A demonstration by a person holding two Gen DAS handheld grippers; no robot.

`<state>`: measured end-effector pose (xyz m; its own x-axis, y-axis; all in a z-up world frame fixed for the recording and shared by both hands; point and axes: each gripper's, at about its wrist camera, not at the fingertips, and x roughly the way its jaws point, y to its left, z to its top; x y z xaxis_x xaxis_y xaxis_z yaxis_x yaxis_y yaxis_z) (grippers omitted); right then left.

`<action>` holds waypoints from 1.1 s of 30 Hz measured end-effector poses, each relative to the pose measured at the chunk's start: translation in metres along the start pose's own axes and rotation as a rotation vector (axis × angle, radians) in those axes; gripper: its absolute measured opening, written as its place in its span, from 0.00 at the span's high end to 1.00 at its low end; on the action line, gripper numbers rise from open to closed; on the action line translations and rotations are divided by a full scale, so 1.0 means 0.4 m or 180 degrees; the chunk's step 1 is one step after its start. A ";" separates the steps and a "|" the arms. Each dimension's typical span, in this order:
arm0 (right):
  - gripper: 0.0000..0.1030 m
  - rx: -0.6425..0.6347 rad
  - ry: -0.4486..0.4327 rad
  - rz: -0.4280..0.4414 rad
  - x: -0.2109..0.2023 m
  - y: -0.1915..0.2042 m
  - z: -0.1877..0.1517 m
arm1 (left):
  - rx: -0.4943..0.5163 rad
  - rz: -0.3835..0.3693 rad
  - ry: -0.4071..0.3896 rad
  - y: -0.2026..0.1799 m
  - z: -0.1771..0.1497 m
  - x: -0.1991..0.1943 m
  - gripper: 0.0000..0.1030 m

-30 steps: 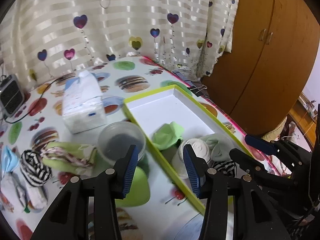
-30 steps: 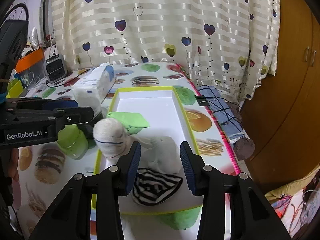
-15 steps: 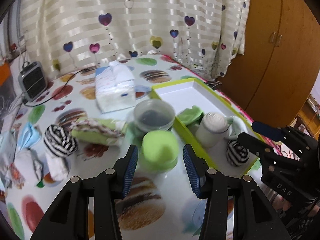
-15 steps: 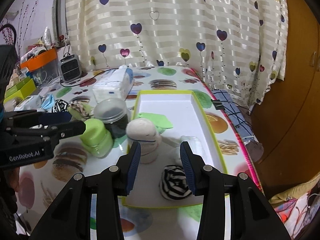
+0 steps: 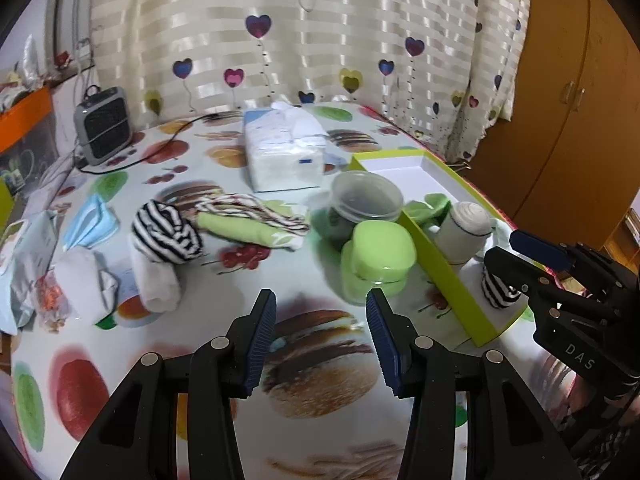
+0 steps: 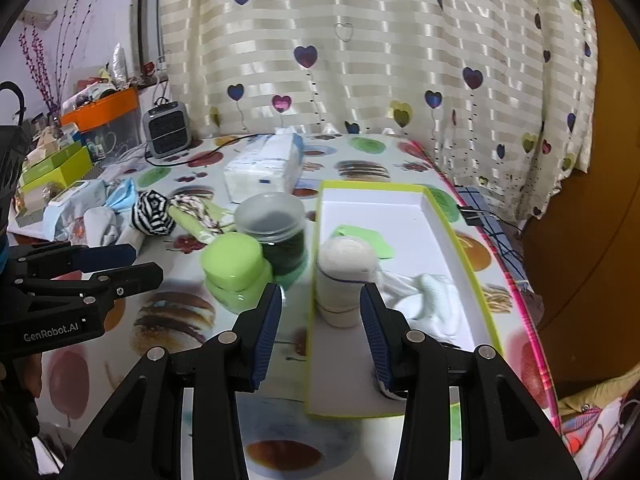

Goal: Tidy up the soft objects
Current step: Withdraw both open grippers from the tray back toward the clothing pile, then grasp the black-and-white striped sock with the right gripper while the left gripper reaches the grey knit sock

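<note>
A green-rimmed white tray [image 6: 444, 216] on the table's right holds a rolled cream sock [image 6: 346, 276], a green cloth [image 6: 368, 240] and a pale sock [image 6: 430, 292]; a striped roll [image 5: 496, 292] shows in it in the left wrist view. On the tablecloth to the left lie a black-and-white striped roll [image 5: 166, 234], a green and striped cloth [image 5: 248, 220] and a white rolled sock [image 5: 156, 284]. My left gripper [image 5: 320, 340] is open and empty above the tablecloth, near the front. My right gripper [image 6: 318, 336] is open and empty just in front of the cream sock.
A green-lidded container [image 5: 380, 260] and a clear-lidded jar [image 5: 364, 204] stand beside the tray's left wall. A tissue pack [image 5: 284, 152] lies behind them, a small grey heater [image 5: 104, 128] at the back left, and face masks and wrappers [image 5: 60, 248] at the left edge. A curtain hangs behind.
Both grippers have pulled back and up from the tray. The left one has swung left, so the loose socks on the tablecloth come into fuller view. Both stay open.
</note>
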<state>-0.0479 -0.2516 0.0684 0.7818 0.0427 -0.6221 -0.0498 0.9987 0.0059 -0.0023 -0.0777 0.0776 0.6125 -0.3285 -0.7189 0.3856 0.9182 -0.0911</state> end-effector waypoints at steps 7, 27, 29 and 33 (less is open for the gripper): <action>0.59 -0.0087 0.0002 0.0096 0.011 0.046 0.007 | -0.0069 0.0095 -0.0037 0.047 -0.015 -0.021 0.55; 0.59 -0.0375 0.0032 0.0402 0.084 0.189 0.050 | -0.0259 0.0560 -0.0146 0.196 -0.025 -0.044 0.55; 0.59 -0.0399 0.0033 0.0437 0.092 0.202 0.057 | -0.0253 0.0631 -0.0145 0.206 -0.024 -0.041 0.55; 0.59 -0.0449 0.0062 0.0475 0.113 0.224 0.066 | -0.0300 0.0640 -0.0118 0.235 -0.020 -0.032 0.55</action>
<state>-0.0006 -0.1594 0.0614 0.7471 0.1879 -0.6376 -0.2517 0.9678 -0.0097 0.0204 0.0148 0.0727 0.6961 -0.1431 -0.7035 0.1879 0.9821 -0.0139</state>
